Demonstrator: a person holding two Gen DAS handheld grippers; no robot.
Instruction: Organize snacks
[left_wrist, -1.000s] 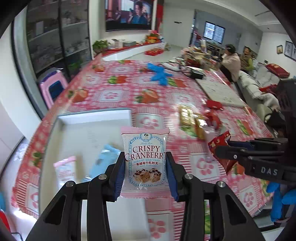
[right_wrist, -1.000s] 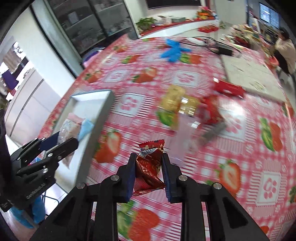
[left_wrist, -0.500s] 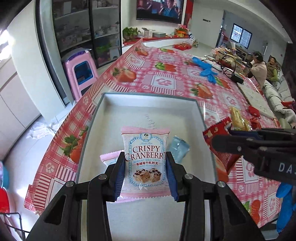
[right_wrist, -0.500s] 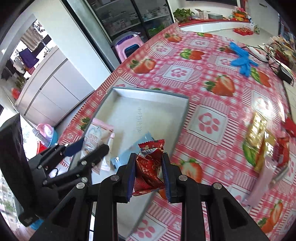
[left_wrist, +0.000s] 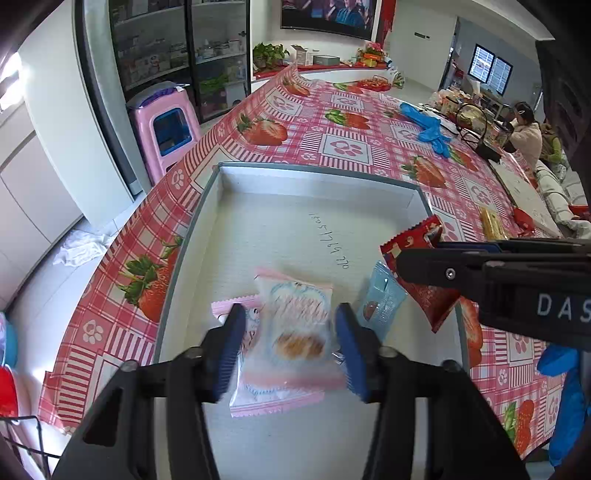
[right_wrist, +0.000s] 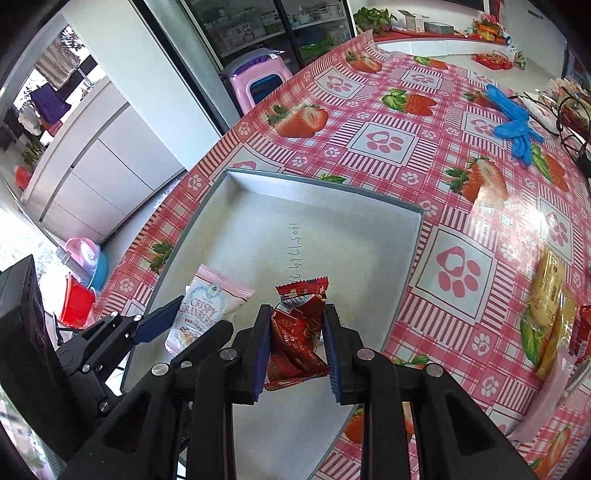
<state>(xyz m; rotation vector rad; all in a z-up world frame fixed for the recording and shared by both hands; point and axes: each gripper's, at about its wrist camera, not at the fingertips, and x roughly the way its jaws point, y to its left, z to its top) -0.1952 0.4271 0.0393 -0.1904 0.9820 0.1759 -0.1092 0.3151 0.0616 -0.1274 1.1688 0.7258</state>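
My left gripper (left_wrist: 290, 350) hangs over the grey tray (left_wrist: 295, 173), its jaws opening. The pink-and-white Crispy Cranberry packet (left_wrist: 299, 321) sits blurred between the blue pads with a gap on each side, just above the tray floor. Another pink packet (left_wrist: 229, 306) and a light blue packet (left_wrist: 382, 299) lie in the tray beside it. My right gripper (right_wrist: 297, 343) is shut on a crumpled red snack packet (right_wrist: 299, 332), above the tray's (right_wrist: 325, 184) near right part. In the right wrist view the left gripper (right_wrist: 184, 326) and the cranberry packet (right_wrist: 207, 306) are at lower left.
The tray lies near the left edge of a table with a strawberry-print cloth. Yellow snack packets (right_wrist: 546, 295) and a red one (right_wrist: 581, 332) lie to the right. Blue gloves (left_wrist: 428, 125) lie farther back. A pink stool (left_wrist: 162, 125) stands beyond the table edge. People (left_wrist: 524, 133) sit far right.
Both grippers have swung left from over the tablecloth to over the tray. The left jaws have widened and the cranberry packet has come loose from the pads. The right grip is unchanged.
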